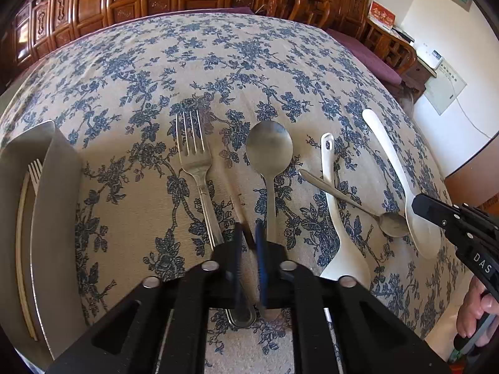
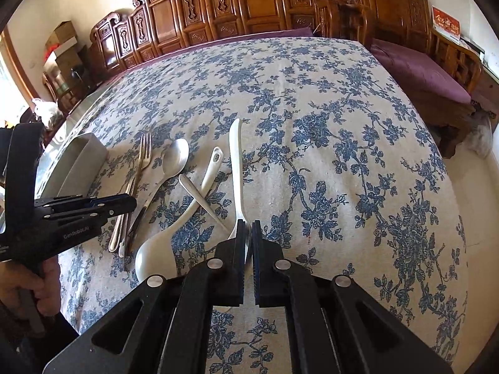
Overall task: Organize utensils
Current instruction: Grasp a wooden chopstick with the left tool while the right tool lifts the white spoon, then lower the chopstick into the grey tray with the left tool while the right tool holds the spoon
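Lying flat on the cloth between the fork and steel spoon, a thin chopstick looks light, stiff and prone to roll, so a pinch near its end seems best. Left gripper has its jaws drawn together around that chopstick, though blur hides the contact. Right gripper is clamped on the white spoon handle.
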Tool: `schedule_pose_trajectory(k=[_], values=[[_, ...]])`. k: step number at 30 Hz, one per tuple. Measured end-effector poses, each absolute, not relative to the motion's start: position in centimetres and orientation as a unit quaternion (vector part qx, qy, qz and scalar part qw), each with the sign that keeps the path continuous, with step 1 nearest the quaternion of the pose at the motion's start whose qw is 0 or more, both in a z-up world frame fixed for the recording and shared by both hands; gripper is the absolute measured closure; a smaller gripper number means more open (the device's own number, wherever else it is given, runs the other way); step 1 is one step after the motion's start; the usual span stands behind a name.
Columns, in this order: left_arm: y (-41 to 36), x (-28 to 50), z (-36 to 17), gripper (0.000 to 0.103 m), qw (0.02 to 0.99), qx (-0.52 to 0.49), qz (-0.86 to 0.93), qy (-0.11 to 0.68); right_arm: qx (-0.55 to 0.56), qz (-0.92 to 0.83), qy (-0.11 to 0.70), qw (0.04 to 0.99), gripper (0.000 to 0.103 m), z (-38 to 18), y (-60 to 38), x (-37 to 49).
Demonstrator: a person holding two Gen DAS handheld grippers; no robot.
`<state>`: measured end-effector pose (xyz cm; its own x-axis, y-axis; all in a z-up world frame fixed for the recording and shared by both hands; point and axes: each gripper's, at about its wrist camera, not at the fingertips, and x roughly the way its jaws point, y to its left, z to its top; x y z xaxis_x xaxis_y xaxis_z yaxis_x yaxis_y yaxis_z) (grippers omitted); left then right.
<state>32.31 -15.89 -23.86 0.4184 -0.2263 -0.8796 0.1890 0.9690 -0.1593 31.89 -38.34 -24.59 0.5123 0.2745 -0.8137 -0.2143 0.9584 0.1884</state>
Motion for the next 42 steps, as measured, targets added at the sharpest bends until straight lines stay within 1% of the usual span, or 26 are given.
schedule_pose_trajectory(k=[8,17,23,30,42], values=[[-15.3,31.1,-22.7,0.099,0.849,-0.008,-0.126,0.514,0.023,0.157,0.469,0.869,0.098,-24.0,-36.8,31.5],[-14.1,28.7,-18.9,0.099,0.873,0.036,-0.124,0.471,-0.007,0.18,0.459,0.87,0.098,-22.9,-34.0,30.5],[-12.3,26.9,-16.7,0.099,0.885,0.053,-0.121,0.446,-0.036,0.187,0.463,0.866,0.098,-23.5,-32.0,29.8],[-10.0,26.1,-14.8,0.099,0.894,0.049,-0.116,0.43,-0.049,0.191,0.464,0.863,0.098,-23.2,-30.0,28.8],[-4.9,24.4,-12.4,0.099,0.909,0.037,-0.1,0.403,-0.059,0.207,0.45,0.867,0.098,-20.7,-25.5,28.0]])
